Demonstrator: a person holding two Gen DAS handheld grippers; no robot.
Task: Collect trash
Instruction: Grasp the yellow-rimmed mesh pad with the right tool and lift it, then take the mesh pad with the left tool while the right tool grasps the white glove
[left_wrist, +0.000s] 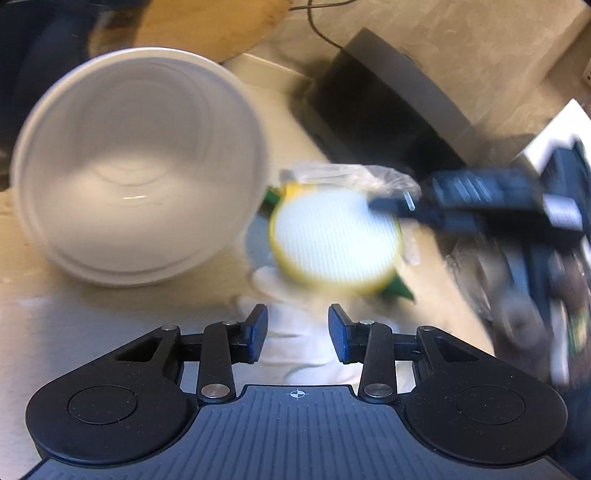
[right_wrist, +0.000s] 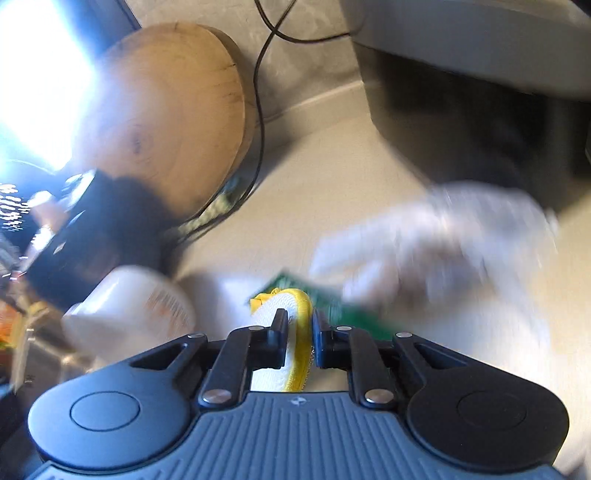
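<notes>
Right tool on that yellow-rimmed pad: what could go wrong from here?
1. The right tool pinches only the edge of the yellow-rimmed pad, so it may slip out mid-swing; both views are motion-blurred.
2. Clear plastic wrap and a green piece sit against the pad and could drag along or drop.
3. The pad passes close to the white bowl and could knock it.

Bowl (left_wrist: 136, 166): glossy white, smooth. Round pad (left_wrist: 334, 242): white woven cloth, yellow stitched edge. Wrapper (left_wrist: 351, 177): clear crinkled plastic film. Round board (right_wrist: 170, 110): bare wood, visible grain. Surface (right_wrist: 325, 177): matt beige, smooth. Left gripper (left_wrist: 297, 332): matt black plastic, metal pins.
</notes>
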